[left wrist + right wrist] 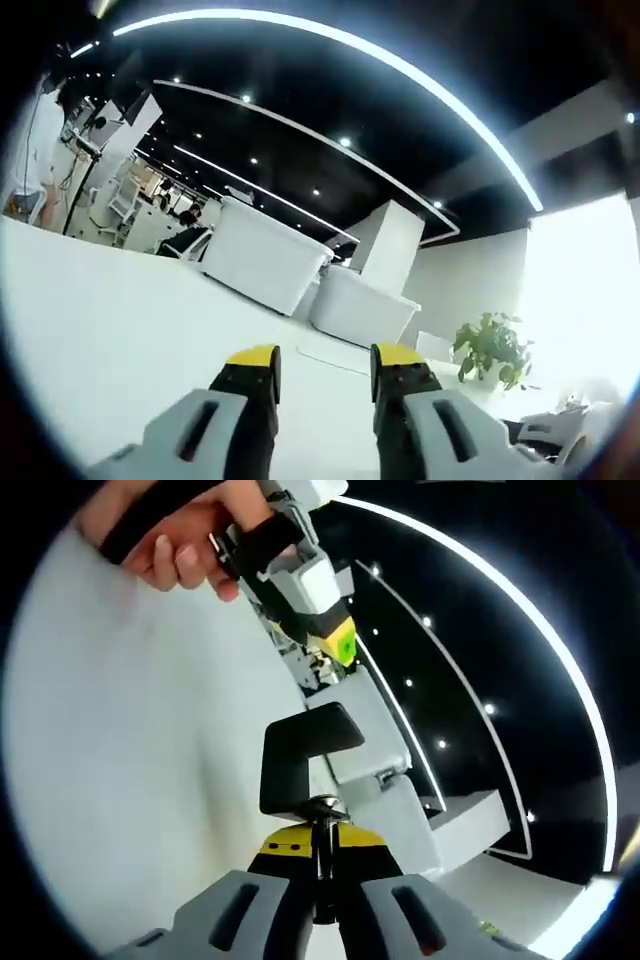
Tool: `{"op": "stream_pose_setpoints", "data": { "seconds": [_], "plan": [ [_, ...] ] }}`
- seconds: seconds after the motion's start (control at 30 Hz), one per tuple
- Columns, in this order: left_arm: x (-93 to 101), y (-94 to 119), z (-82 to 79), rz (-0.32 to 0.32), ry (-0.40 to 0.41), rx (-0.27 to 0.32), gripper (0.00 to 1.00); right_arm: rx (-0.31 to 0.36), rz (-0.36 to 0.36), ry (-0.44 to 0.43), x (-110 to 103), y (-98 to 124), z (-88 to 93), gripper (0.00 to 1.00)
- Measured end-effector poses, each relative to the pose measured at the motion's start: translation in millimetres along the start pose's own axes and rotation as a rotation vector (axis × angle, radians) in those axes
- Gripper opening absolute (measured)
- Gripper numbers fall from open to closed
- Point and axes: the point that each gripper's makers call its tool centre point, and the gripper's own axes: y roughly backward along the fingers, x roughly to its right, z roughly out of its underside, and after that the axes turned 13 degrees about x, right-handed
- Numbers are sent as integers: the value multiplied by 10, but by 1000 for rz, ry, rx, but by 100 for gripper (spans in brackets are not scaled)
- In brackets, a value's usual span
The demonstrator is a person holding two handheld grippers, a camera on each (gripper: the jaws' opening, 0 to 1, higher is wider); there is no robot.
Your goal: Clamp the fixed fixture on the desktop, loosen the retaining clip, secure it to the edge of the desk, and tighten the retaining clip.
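Between the right claw (317, 865), one black clamp (300, 760) is gripped; the left claw (325, 372) gapes over one desk (110, 340).

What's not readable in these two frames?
- Right gripper view: the black clamp fixture stands off the white desktop; its screw runs down between the right claw tips, so the lower end is hidden.
- Right gripper view: the left claw under the hand is foreshortened; gap unreadable.
- Left gripper view: people at far left, too small.

The right hand-held gripper (318, 852) hides the clamp's (300, 755) screw end.
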Motion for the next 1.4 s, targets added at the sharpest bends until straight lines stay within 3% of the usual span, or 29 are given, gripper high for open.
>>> {"op": "stream_pose_setpoints", "data": {
  "seconds": [0.43, 0.6, 0.73, 0.9, 1.07, 1.13, 1.2, 1.23, 1.33, 1.4],
  "plan": [
    [181, 78, -34, 59, 36, 10, 34, 24, 26, 34, 53, 31, -77, 3],
    [185, 117, -81, 61, 70, 30, 32, 62, 104, 43, 251, 147, -203, 2],
    [170, 165, -138, 47, 92, 43, 32, 67, 150, 0, 364, 435, -348, 2],
    [136, 204, -149, 27, 116, 41, 32, 81, 213, -85, 438, 1002, -646, 2],
    [303, 282, -196, 83, 125, 44, 31, 89, 233, -155, 342, 1571, -961, 3],
    [409, 378, -171, 130, 99, -20, 31, 92, 234, -208, 274, 1810, -1097, 2],
    [580, 559, -415, 206, 38, 16, 31, 94, 237, -231, 224, 1966, -1182, 3],
    [651, 702, -497, 244, -1, -3, 31, 94, 233, -251, 173, 2045, -1227, 3],
    [730, 1145, -779, 291, -9, 1, 32, 74, 218, -347, -52, 2248, -1318, 2],
    [782, 1476, -990, 325, 23, 37, 32, 65, 199, -365, -259, 2369, -1396, 2]
  ]
}}
